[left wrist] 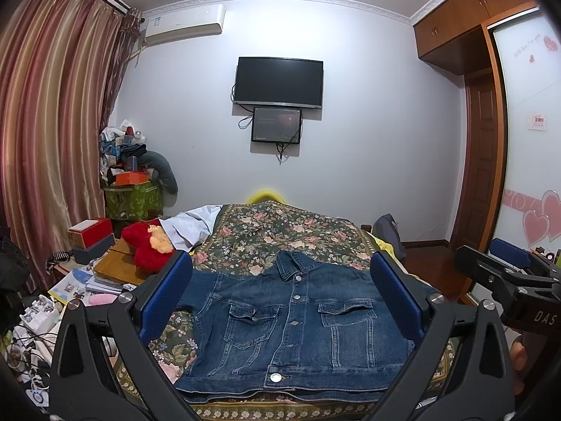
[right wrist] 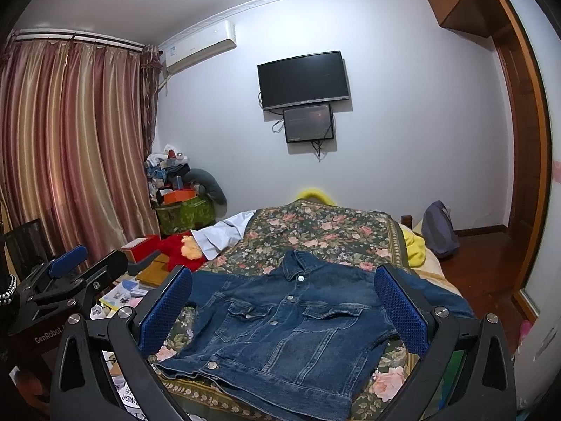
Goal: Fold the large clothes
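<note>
I see the denim jacket lying flat, front up and buttoned, at the near edge of the bed. My left gripper and right gripper hover above it, jaws wide, holding nothing.

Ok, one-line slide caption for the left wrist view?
Open left hand-held gripper above a buttoned denim jacket lying front-up on a floral bedspread, folding not yet begun.

Denim jacket flat on bed, collar at 12 o'clock. Plush toy at 10 o'clock beside bed. TV on wall at 12, backpack at 2.
</note>
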Tool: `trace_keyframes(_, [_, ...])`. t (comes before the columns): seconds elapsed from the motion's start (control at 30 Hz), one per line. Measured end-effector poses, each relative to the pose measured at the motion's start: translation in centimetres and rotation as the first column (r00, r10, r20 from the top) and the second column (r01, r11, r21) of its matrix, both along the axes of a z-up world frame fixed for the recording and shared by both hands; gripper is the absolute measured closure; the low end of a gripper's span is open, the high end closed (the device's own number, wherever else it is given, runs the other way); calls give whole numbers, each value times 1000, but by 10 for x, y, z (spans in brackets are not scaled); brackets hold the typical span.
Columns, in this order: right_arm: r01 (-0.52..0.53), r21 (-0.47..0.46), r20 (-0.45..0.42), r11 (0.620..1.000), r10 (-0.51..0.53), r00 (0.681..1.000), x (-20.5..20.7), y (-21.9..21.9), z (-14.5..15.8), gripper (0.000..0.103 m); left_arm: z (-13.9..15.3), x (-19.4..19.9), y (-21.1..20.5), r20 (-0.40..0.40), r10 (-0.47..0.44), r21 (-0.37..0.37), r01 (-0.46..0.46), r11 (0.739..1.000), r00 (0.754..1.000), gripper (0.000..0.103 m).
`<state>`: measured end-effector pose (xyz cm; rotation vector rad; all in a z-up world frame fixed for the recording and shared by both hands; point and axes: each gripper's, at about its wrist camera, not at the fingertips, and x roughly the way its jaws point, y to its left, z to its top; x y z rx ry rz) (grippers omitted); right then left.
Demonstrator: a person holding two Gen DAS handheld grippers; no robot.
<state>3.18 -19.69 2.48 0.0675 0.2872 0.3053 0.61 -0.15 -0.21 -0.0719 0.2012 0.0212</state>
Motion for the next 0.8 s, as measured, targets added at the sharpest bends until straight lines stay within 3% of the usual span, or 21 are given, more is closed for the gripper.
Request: trace_keyframes(0.8, [-7, -4, -12, 1000, 7, 1000, 3, 2, -2, 0, -1, 8, 2, -9, 3, -5, -3, 1000, 1000, 1])
